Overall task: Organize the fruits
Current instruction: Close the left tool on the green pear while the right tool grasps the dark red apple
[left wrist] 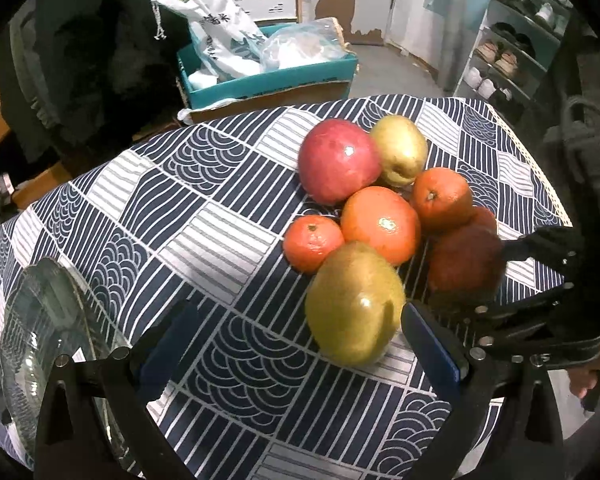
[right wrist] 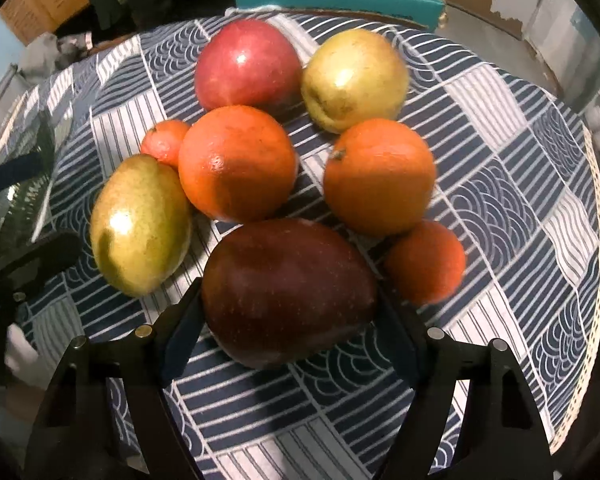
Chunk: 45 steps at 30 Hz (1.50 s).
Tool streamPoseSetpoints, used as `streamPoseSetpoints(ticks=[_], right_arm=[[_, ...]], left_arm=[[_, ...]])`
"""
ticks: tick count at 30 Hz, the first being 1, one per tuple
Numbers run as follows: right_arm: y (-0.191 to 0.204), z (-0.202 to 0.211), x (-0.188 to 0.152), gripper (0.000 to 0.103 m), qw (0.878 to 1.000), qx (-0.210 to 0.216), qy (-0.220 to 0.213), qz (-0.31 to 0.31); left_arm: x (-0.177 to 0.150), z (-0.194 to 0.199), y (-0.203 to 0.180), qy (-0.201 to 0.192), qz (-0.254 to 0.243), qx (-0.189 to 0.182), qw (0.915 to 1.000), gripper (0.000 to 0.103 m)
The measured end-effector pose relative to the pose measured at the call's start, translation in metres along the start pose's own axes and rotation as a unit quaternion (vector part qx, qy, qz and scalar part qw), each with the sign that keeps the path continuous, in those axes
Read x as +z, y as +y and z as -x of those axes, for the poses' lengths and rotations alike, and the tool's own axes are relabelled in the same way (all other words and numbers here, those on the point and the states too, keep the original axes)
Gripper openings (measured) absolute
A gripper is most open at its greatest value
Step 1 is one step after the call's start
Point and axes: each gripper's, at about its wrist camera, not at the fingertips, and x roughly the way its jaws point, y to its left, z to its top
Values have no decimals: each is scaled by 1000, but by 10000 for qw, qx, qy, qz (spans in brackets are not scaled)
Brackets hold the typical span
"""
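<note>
Several fruits lie clustered on a table with a blue and white patterned cloth (left wrist: 204, 216). A dark red apple (right wrist: 288, 292) sits between the fingers of my right gripper (right wrist: 290, 332), whose pads touch its two sides; it also shows in the left wrist view (left wrist: 464, 260). A green pear (left wrist: 354, 302) lies just ahead of my left gripper (left wrist: 300, 344), which is open and empty. Behind are a large orange (right wrist: 238, 162), a second orange (right wrist: 378, 176), two small tangerines (right wrist: 166, 140) (right wrist: 424, 262), a pink-red apple (right wrist: 248, 64) and a yellow pear (right wrist: 354, 78).
A clear glass bowl (left wrist: 40, 328) stands at the table's left edge, close to my left gripper. Beyond the table a teal box (left wrist: 268, 76) holds white bags. A shoe rack (left wrist: 512, 44) stands at the back right.
</note>
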Motion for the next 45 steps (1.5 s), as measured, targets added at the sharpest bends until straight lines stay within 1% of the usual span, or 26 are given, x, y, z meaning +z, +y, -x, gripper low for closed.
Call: streamPoseSetpoints(ticks=[5, 10, 14, 16, 21, 27, 29, 31, 32, 33, 34, 39, 41, 45], right_arm=[[-15, 19, -7, 80, 9995, -160, -195, -168], [-33, 31, -15, 80, 9983, -270, -344, -375], [-36, 32, -16, 80, 9976, -368, -413, -425], [-35, 33, -16, 80, 9974, -368, -421, -447], [-34, 34, -15, 80, 9973, -368, -459, -447], [-35, 35, -13, 80, 9972, -333, -472, -466], [-35, 34, -12, 80, 9972, -327, -480, -467], [-35, 34, -12, 80, 9972, -326, -493, -462], [-34, 34, -11, 80, 9972, -327, -494, -460], [-34, 33, -11, 80, 9972, -331, -491, -454], [-34, 33, -11, 80, 9972, -333, -491, -454], [-32, 32, -10, 80, 9972, -332, -508, -426], [-31, 33, -9, 80, 9973, -341, -523, -394], [-29, 36, -7, 80, 9969, -354, -587, -378]], left_arm=[[1, -8, -9, 70, -29, -70, 9999, 102], [1, -18, -17, 170, -124, 7, 9998, 102], [1, -25, -20, 253, -152, 113, 9995, 102], [2, -28, -20, 299, -117, 38, 9995, 96], [2, -37, -19, 444, -16, -59, 9990, 95], [2, -46, -17, 573, 79, -224, 9981, 90], [2, -47, -16, 589, 114, -356, 9976, 85], [3, -48, -17, 626, 93, -464, 9969, 77], [3, -49, -18, 643, 72, -497, 9967, 75], [3, -49, -20, 664, 46, -526, 9964, 69], [3, -49, -21, 675, 27, -531, 9963, 68], [3, -47, -24, 678, -68, -512, 9964, 68], [1, -44, -25, 690, -82, -446, 9966, 68], [-2, -35, -27, 569, -175, -334, 9977, 68]])
